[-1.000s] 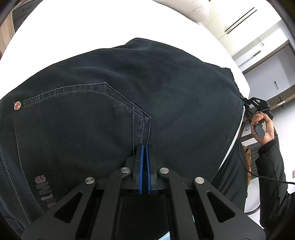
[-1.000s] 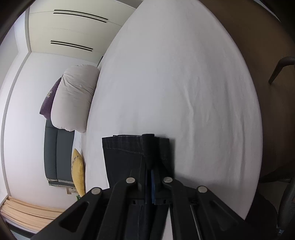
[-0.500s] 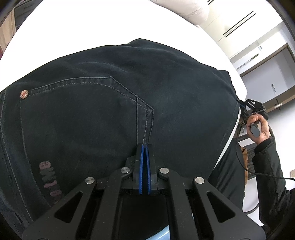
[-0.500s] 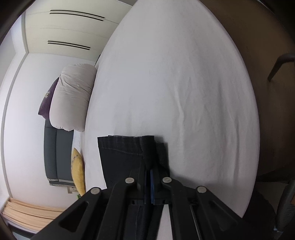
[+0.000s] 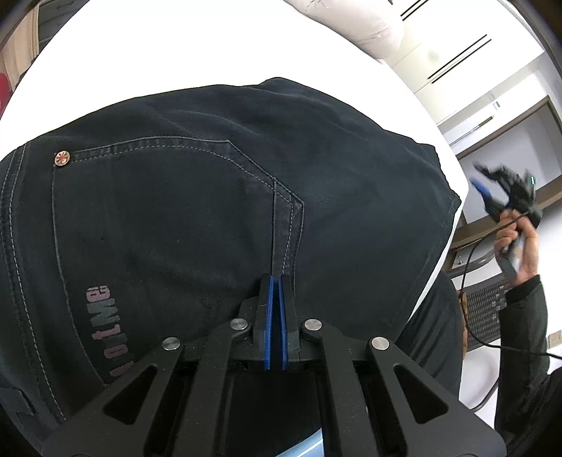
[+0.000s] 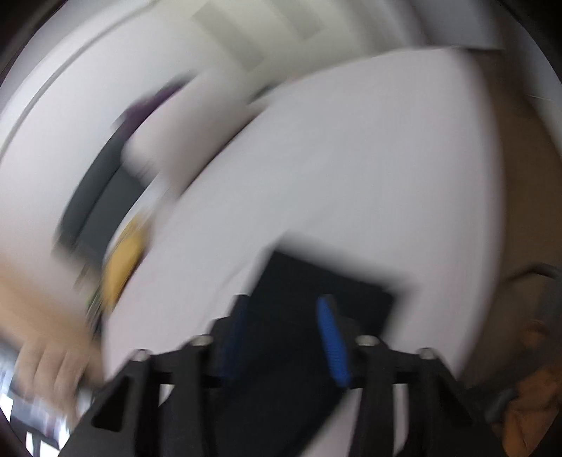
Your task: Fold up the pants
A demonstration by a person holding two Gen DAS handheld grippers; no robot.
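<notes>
Dark denim pants [image 5: 210,218] lie flat on the white bed [image 5: 158,52], up to its right edge. Left tool [image 5: 276,281] pinched shut on the fabric; right tool [image 6: 286,309] opening, nothing gripped.

pants [image 5: 210,211]: 1 | tools: 2 – left tool [image 5: 276,281], right tool [image 6: 286,309] | pillow [image 5: 351,24]: 1

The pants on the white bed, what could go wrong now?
The left tongs are shut at the pocket seam of the pants; a tug could wrinkle the fold. The right tongs are opening above the leg end, which may lie crooked.
</notes>
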